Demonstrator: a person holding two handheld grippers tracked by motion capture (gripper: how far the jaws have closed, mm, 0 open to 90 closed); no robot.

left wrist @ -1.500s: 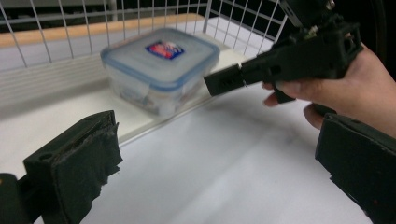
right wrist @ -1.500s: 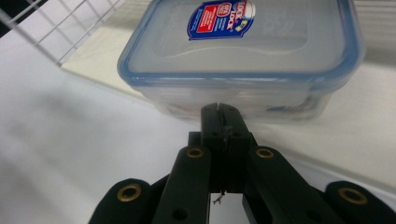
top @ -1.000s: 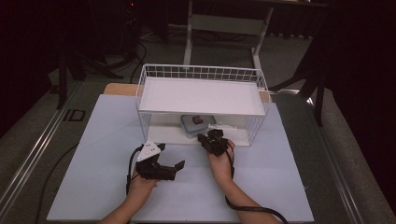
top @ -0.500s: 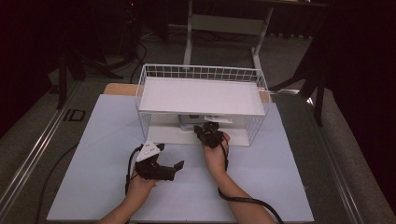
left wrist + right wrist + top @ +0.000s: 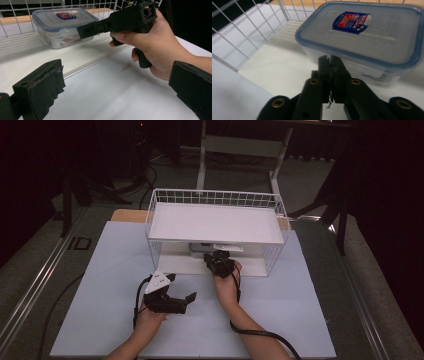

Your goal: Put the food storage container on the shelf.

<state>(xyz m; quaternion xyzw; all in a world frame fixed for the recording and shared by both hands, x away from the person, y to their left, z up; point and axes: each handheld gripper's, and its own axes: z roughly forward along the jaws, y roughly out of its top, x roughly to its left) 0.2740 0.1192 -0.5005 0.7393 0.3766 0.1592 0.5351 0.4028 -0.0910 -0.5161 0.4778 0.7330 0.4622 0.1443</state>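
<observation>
The plastic food box (image 5: 362, 42) sits on the lower level of the white wire rack (image 5: 215, 222), tucked under the rack's upper shelf, its lid with the blue rim and the red-and-blue label snapped on. That low ceiling seems to be why the right claw (image 5: 331, 65) comes in nearly level rather than from above: there is no room to drop down onto the lid. Its two black jaws are pressed together with nothing between them, and their tip is right against the near side wall of the box, just under the rim. I take this for a nudge with closed jaws, pushing or steadying the box on its shelf rather than gripping it (the box looks too wide for an easy pinch from the front anyway). Whether the tip truly touches the wall or stops a hair short I cannot tell.

From the left gripper view the box (image 5: 63, 26) shows behind the right hand (image 5: 152, 47), which wraps the handle firmly, wrist straight, as one does to push.

The left claw (image 5: 182, 300) rests low over the white surface (image 5: 100, 270), well apart from the rack, its jaws spread wide and holding nothing. It looks parked there to keep clear of the narrow opening, and perhaps ready to receive the box should it come out toward the front edge.
</observation>
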